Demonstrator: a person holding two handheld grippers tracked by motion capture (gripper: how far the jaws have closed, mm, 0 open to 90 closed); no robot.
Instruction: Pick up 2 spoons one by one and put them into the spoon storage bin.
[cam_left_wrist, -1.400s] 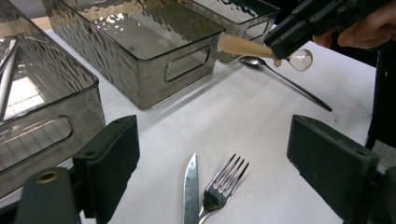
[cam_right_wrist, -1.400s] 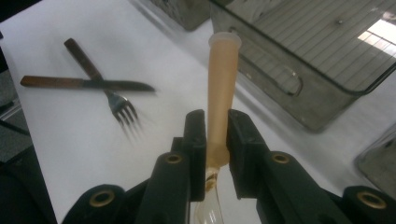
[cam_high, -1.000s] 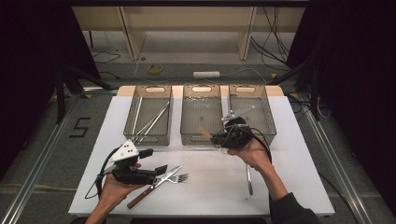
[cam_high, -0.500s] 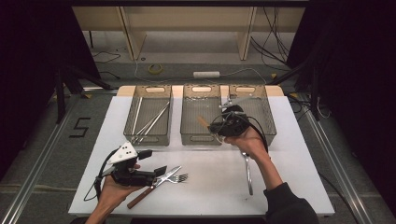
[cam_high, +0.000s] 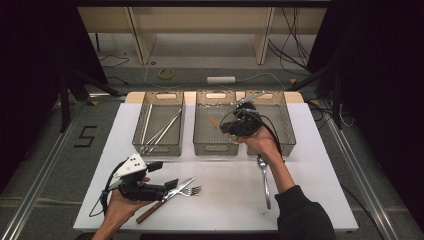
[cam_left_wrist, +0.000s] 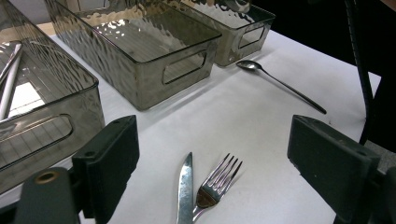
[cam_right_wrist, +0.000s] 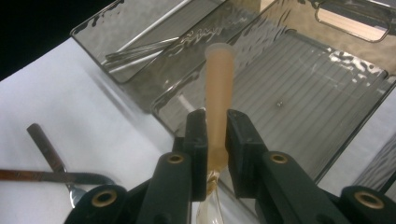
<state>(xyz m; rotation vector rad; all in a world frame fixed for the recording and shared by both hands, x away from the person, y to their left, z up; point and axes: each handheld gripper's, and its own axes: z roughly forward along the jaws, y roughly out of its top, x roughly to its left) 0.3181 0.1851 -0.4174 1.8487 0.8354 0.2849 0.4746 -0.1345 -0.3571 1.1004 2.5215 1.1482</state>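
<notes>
1. Clamped together on a pale wooden handle (cam_right_wrist: 218, 88), the jaws of my right gripper (cam_right_wrist: 216, 140) squeeze it near its lower part, one pad on each side.
2. That handle is light tan, round and smooth, with a blunt flat end. It rises straight out between the jaws; below them it meets a glossy metal part, too cut off for me to name.
3. Taking the middle bin (cam_high: 216, 122) as my landmark: my right gripper (cam_high: 241, 122) hangs over its right half, and the handle slants across its ribbed floor.
4. Left of the middle bin stands the left bin (cam_high: 161, 125), holding thin metal rods (cam_high: 160, 129); right of it stands the right bin (cam_high: 280, 125).
5. In front of the middle bin, on the white table (cam_high: 230, 200), lie a knife (cam_left_wrist: 185, 186) and a fork (cam_left_wrist: 215, 185), touching at their necks. A spoon (cam_high: 264, 180) lies in front of the right bin.
6. My left gripper (cam_left_wrist: 212, 172) rests low on the table in front of the left bin, jaws wide apart and gripping nothing, with the knife and fork between them.
</notes>
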